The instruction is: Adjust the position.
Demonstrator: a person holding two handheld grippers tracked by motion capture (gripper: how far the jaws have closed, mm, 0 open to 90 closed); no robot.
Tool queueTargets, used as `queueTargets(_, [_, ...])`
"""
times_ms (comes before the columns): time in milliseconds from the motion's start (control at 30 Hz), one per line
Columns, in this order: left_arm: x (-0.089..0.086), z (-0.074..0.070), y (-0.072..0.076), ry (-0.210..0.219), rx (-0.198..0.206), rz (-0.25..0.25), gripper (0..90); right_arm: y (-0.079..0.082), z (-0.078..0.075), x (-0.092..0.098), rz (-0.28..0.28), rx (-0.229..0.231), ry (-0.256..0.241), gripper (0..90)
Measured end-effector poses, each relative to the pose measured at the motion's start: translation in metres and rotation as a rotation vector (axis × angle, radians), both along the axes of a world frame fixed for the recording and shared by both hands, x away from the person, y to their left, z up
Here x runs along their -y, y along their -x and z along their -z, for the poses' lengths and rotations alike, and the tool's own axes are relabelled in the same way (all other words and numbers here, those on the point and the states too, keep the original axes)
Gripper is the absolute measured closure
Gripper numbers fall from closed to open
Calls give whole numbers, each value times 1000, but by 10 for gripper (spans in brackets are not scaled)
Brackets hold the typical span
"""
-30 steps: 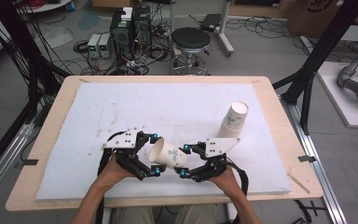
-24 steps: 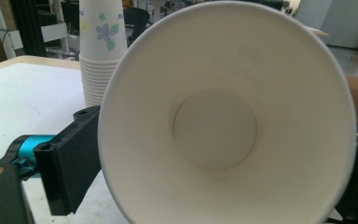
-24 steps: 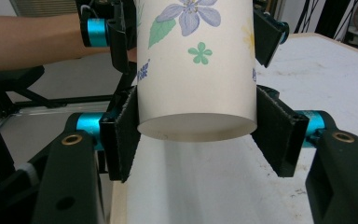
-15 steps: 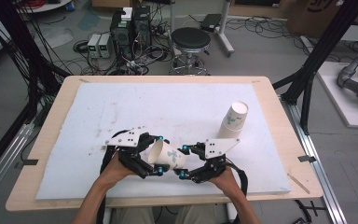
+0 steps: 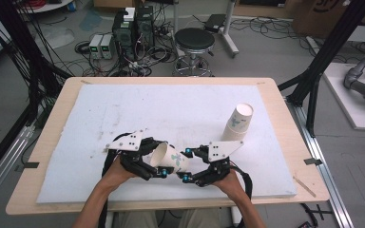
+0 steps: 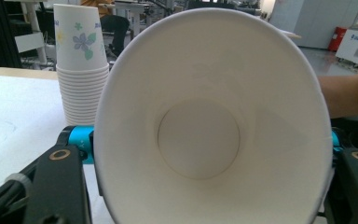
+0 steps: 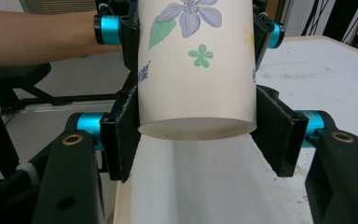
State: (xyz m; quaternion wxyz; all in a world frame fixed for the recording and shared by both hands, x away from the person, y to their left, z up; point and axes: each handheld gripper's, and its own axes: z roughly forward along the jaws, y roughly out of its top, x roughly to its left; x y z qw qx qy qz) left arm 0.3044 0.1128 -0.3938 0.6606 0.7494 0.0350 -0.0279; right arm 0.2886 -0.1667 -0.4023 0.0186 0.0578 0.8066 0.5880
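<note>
Cup [image 5: 169, 158] lying sideways above the white mat [image 5: 123, 114], mouth pinched by left gripper [image 5: 153, 161], base pinched by right gripper [image 5: 188, 164], cup stack [image 5: 238, 122] well apart at right

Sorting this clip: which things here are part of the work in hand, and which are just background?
In use: paper cup, clamped by left hand-held gripper at its rim end and right hand-held gripper at its base; stack of paper cups.
Background: white mat, stool, electronics boxes on the floor.
</note>
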Motion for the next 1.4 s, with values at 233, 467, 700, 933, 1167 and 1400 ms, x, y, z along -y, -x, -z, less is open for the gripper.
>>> queueTargets(233, [-6, 0, 0, -23, 1, -35, 303, 8, -4, -2, 77, 49, 72, 175])
queueTargets(467, [-13, -4, -4, -118, 7, -94, 301, 10, 0, 4, 153, 48, 110, 176])
queueTargets(700, [-17, -17, -15, -299, 25, -154, 298, 10, 13, 24, 335, 23, 148, 177])
queueTargets(933, [-16, -31, -27, -433, 61, -190, 298, 12, 25, 44, 456, -7, 173, 180])
queueTargets(1167, [-7, -35, -40, -594, 91, -190, 299, 11, 37, 60, 549, -18, 190, 181])
queueTargets(1400, [-2, -35, -52, -707, 100, -201, 300, 8, 46, 74, 619, -32, 173, 181])
